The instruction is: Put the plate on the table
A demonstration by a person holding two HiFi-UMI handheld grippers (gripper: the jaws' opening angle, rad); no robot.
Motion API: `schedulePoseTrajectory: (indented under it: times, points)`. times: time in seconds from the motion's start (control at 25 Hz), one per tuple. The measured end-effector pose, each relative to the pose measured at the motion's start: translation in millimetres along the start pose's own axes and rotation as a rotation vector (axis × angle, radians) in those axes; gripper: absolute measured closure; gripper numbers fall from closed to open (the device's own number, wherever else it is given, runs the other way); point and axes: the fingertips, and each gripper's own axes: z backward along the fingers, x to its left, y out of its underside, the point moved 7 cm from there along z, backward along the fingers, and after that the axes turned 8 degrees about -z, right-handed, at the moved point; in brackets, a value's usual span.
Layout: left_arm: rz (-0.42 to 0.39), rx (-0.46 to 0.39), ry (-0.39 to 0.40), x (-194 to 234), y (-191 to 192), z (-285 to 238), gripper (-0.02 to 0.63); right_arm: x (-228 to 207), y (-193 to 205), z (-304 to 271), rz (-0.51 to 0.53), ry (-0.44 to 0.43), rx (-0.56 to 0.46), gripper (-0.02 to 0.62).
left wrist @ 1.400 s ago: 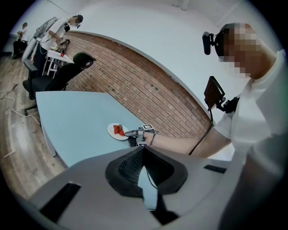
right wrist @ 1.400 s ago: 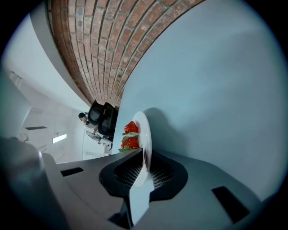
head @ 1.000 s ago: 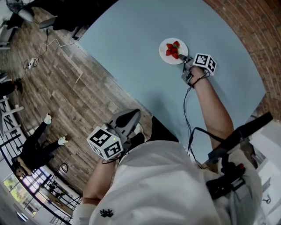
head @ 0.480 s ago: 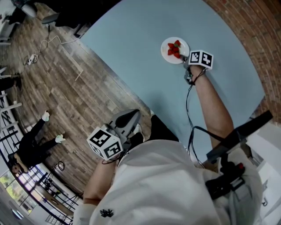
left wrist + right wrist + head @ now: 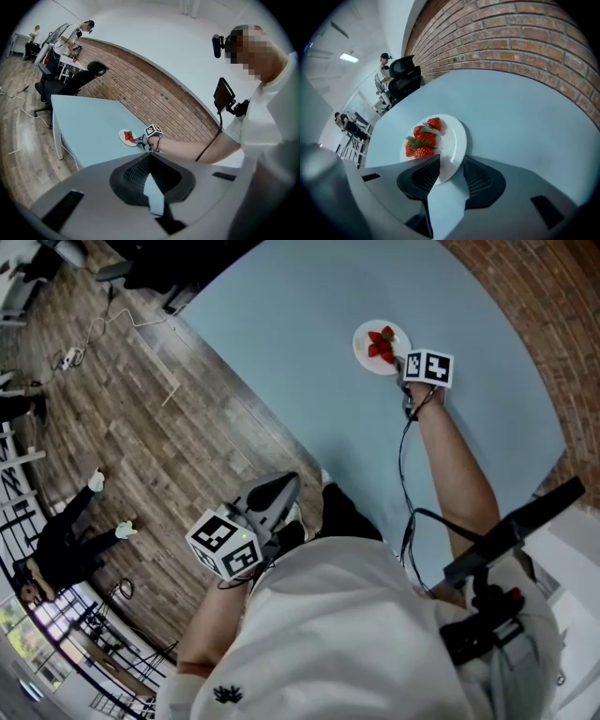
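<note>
Has just been opening the jaws of the right gripper [image 5: 450,161], now spread on both sides of the near rim of the plate [image 5: 451,136], pads off it. Lies flat on the table [image 5: 511,122], carrying strawberries [image 5: 423,140]. Well apart from the plate, holds the left gripper [image 5: 150,154] pressed together on nothing. Looks like release: placing likely finished, only withdrawing left.

Plate [image 5: 453,139] of strawberries [image 5: 423,141] on blue table [image 5: 525,117], rim between just-opened jaws of right gripper [image 5: 451,163]

R arm stretched fwd; grey two-jaw right gripper [image 5: 401,364] w/ marker cube tilts down, jaws just been opening, now apart round white plate [image 5: 457,136] rim. Grey left gripper [image 5: 149,159] by torso, jaws together.
</note>
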Motion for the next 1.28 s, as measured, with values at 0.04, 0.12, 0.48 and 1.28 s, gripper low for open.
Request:
schedulePoseTrajectory:
  times: [0.04, 0.12, 0.48, 1.28]
  points:
    - [0.0, 0.0, -0.001, -0.1, 0.2, -0.2, 0.606, 0.2, 0.2, -0.5, 0.024, 0.016, -0.004, 0.451]
    - [0.001, 0.004, -0.007, -0.3, -0.6, 0.0, 0.606, 0.5, 1.0, -1.1, 0.046, 0.026, -0.014, 0.451]
    - [-0.011, 0.004, -0.016, -1.8, -4.2, 5.8, 0.606, 0.9, 1.3, 0.4, 0.023, 0.009, -0.023, 0.451]
    - [-0.028, -0.059, 0.039, -8.9, -4.0, 31.4, 0.606, 2.3, 19.2, 47.7, 0.045, 0.002, -0.084, 0.451]
